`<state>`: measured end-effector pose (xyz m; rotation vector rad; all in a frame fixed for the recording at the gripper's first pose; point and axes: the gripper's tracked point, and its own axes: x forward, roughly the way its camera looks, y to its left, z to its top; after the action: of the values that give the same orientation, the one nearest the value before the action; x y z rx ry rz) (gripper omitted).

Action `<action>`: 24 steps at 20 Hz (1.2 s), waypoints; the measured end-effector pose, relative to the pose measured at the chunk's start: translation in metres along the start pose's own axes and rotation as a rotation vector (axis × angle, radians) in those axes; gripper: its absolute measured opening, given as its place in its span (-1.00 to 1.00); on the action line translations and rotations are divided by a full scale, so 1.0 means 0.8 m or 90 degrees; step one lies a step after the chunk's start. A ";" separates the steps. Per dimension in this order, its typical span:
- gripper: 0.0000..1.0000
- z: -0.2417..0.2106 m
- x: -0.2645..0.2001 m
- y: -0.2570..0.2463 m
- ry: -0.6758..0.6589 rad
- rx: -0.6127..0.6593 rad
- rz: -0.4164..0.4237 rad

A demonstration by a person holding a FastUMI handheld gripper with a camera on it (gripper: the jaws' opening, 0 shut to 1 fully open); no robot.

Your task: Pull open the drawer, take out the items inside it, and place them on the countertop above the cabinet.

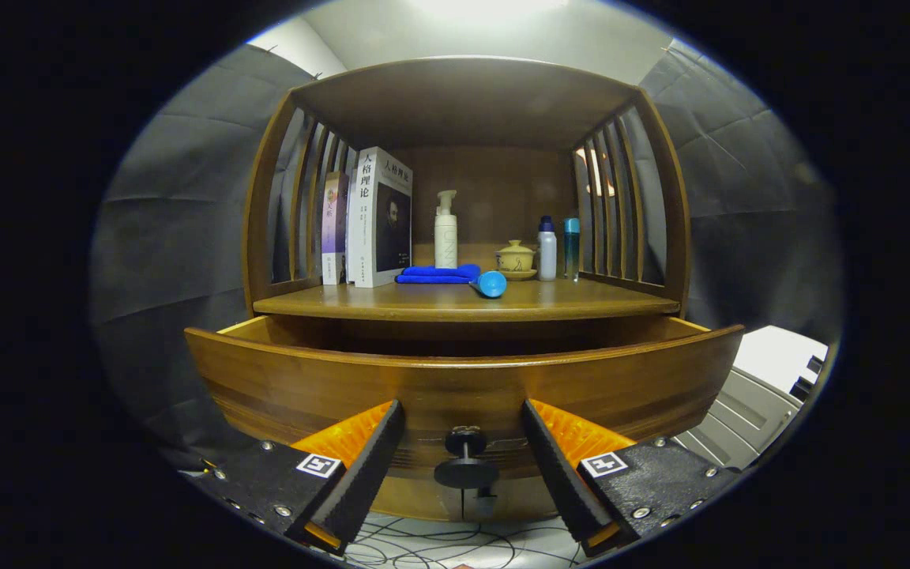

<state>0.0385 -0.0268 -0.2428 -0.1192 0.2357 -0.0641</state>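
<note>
Knob sits between spread jaws (untouched), drawer pulled out.

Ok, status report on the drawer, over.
Tongs open, straddling the drawer knob, not gripping. Drawer pulled partly out, contents hidden. Countertop already holds books, bottles, blue cloth.

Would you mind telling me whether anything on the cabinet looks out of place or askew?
One thing: the blue scoop-like item lies on its side by the folded blue cloth, near the countertop edge. The hand-held gripper is open around the drawer knob.
</note>
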 end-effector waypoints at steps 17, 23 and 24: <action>0.90 0.007 0.097 0.000 0.000 -0.039 -0.006; 0.90 0.010 0.115 -0.002 -0.007 -0.050 -0.015; 0.89 0.007 0.115 -0.002 -0.007 -0.051 -0.015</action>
<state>0.1289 -0.0348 -0.2585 -0.2026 0.2262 -0.0778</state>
